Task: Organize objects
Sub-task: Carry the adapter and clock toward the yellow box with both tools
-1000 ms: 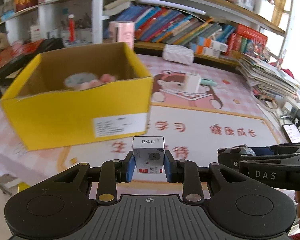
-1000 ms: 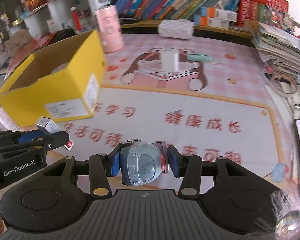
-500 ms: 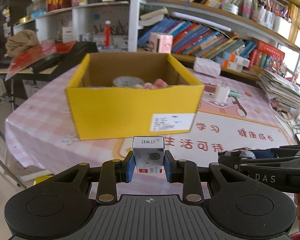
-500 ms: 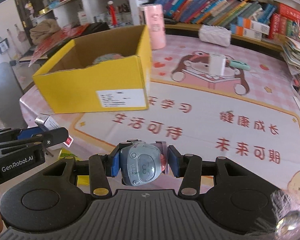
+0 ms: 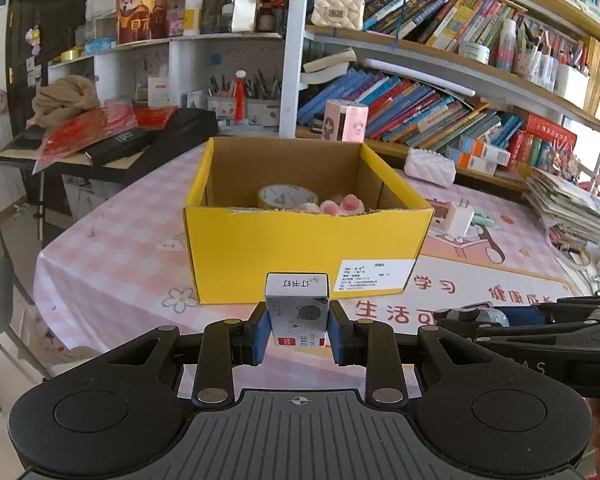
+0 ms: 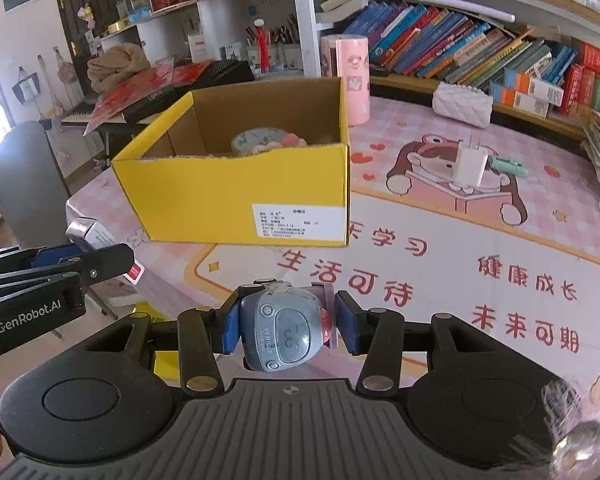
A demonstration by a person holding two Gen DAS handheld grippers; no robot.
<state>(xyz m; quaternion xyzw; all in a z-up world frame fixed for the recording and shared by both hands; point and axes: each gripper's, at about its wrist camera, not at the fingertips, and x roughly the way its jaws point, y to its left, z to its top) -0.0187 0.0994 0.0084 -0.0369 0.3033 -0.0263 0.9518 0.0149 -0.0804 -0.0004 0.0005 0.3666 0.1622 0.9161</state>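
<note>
My left gripper (image 5: 298, 334) is shut on a small white staple box (image 5: 298, 308) with a cat drawing, held upright in front of the yellow cardboard box (image 5: 300, 248). My right gripper (image 6: 286, 328) is shut on a blue-grey toy vehicle (image 6: 284, 332) with a pink side. The yellow box (image 6: 236, 196) lies open on the pink tablecloth ahead of both grippers; a tape roll (image 5: 282, 196) and pink items (image 5: 342, 205) rest inside. In the right wrist view the left gripper (image 6: 40, 280) and its staple box (image 6: 90, 234) show at the left edge.
A white charger plug (image 6: 470, 164) and a green pen-like item (image 6: 506, 166) lie on the cloth right of the box. A pink cylinder (image 6: 348, 76) and white quilted pouch (image 6: 462, 104) stand behind. Bookshelves (image 5: 440, 100) line the back; stacked papers (image 5: 572, 204) at right.
Both grippers drew back and turned leftward, so the yellow box now sits centred and farther ahead. Both grips stayed shut on their objects.
</note>
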